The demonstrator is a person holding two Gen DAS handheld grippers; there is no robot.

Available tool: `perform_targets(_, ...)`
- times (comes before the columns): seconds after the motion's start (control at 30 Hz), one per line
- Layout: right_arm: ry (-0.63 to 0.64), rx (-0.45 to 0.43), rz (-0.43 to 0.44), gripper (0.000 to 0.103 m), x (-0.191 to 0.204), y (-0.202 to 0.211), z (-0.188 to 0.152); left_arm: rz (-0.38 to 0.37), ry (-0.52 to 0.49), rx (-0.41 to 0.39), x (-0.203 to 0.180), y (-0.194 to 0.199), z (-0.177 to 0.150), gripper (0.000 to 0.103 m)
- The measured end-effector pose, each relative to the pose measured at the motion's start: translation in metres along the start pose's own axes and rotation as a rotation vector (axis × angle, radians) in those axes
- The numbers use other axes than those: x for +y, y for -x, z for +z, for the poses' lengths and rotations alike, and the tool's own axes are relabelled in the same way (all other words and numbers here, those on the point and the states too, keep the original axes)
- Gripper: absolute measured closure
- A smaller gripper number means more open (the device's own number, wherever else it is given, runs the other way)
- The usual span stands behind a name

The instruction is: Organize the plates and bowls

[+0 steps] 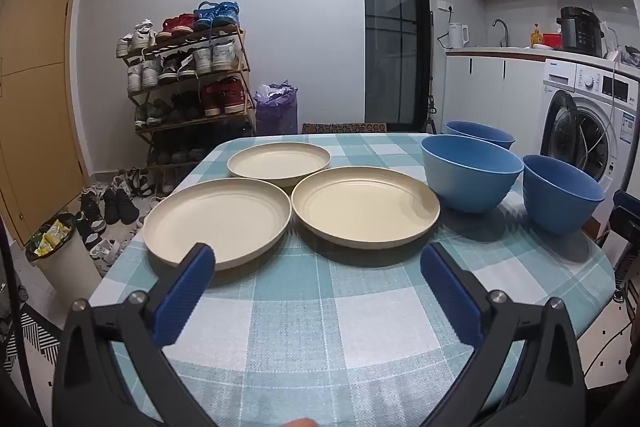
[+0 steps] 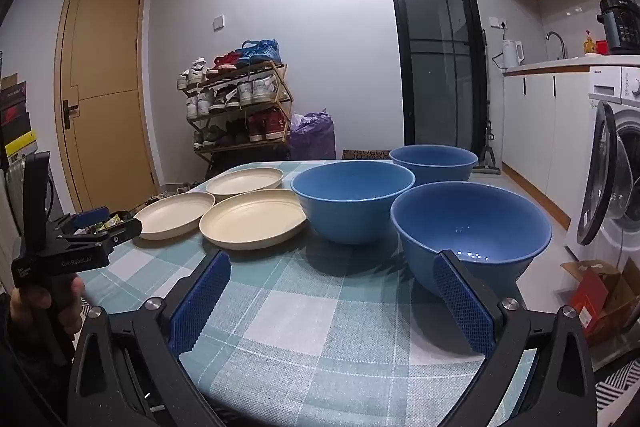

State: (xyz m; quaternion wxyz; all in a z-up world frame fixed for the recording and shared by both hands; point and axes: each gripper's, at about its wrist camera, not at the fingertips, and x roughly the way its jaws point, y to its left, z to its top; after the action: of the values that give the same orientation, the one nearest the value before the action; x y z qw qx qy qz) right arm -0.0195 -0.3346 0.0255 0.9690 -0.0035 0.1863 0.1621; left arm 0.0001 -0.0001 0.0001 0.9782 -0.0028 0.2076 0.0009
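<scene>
**Three plates and three bowls laid out, both my grippers empty**

My left gripper [image 1: 318, 257] hovers over the near part of the checked tablecloth [image 1: 320, 327], its blue pads spread wide apart and clamping nothing. From its view, three cream plates sit upright, rims up, in a triangle: the near-left plate [image 1: 216, 221] at about 10 o'clock of the gripper, its near rim partly covered by my left fingertip [image 1: 192, 279]; the near-right plate [image 1: 366, 207] at 12 o'clock; the far plate [image 1: 279, 163] behind and between them. The three rims lie very close, perhaps touching; I cannot tell. Being round, they have no long axis; all mouths face up.

Three blue bowls stand upright at 1 to 2 o'clock: the middle bowl [image 1: 472, 173] just beside the near-right plate, the far bowl [image 1: 480, 135] behind it, and the nearest bowl [image 1: 562, 195] toward the right table edge.

My right gripper [image 2: 332, 273] also has its fingers wide apart, holding nothing. In its view the nearest bowl [image 2: 472, 227] sits at 1 o'clock, my right fingertip [image 2: 460, 291] overlapping its near wall. The left gripper [image 2: 92, 223] shows at 9 o'clock, beside the plates.

Beyond the table stand a shoe rack [image 1: 188, 75] and a washing machine [image 1: 588, 123].
</scene>
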Motion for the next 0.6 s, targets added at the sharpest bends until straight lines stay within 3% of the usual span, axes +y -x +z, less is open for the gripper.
perform_targets(0.2, -0.011, 0.040, -0.012, 0.000, -0.0003, -0.0083, -0.0022, -0.004, 0.006, 0.004, 0.0001, 0.0013, 0.0004, 0.000)
perform_targets(0.6, -0.006, 0.037, -0.028, 0.000, -0.0022, -0.0069, -0.0028, -0.009, 0.002, 0.002, -0.0046, 0.0003, -0.0043, 0.000)
